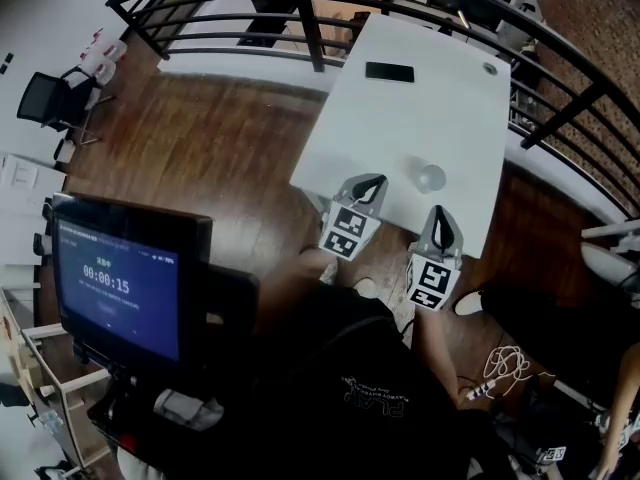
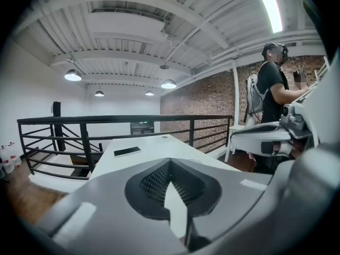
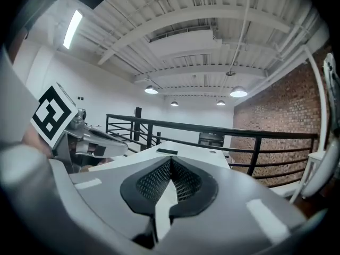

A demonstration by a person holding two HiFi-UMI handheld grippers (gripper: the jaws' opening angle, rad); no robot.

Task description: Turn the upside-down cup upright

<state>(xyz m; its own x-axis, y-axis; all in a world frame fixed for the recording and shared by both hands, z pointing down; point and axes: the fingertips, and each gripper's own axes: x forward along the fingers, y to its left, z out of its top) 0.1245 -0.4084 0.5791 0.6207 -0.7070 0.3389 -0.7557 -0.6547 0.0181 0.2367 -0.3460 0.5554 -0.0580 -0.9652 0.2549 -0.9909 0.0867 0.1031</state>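
A small clear cup (image 1: pixel 430 178) stands on the white table (image 1: pixel 400 128) near its front edge; I cannot tell which way up it is. My left gripper (image 1: pixel 374 181) sits just left of the cup, shut and empty. My right gripper (image 1: pixel 440 212) is just in front of the cup, also shut with nothing in it. In the left gripper view the jaws (image 2: pixel 169 162) meet at their tips, and the cup is out of sight. The right gripper view shows its jaws (image 3: pixel 170 161) closed the same way, again without the cup.
A black phone (image 1: pixel 389 71) lies at the table's far end, with a small round object (image 1: pixel 490 68) near the far right corner. Black railing (image 1: pixel 240 8) runs behind and beside the table. A monitor (image 1: pixel 120 278) stands at my left. A person (image 2: pixel 273 89) stands to the right.
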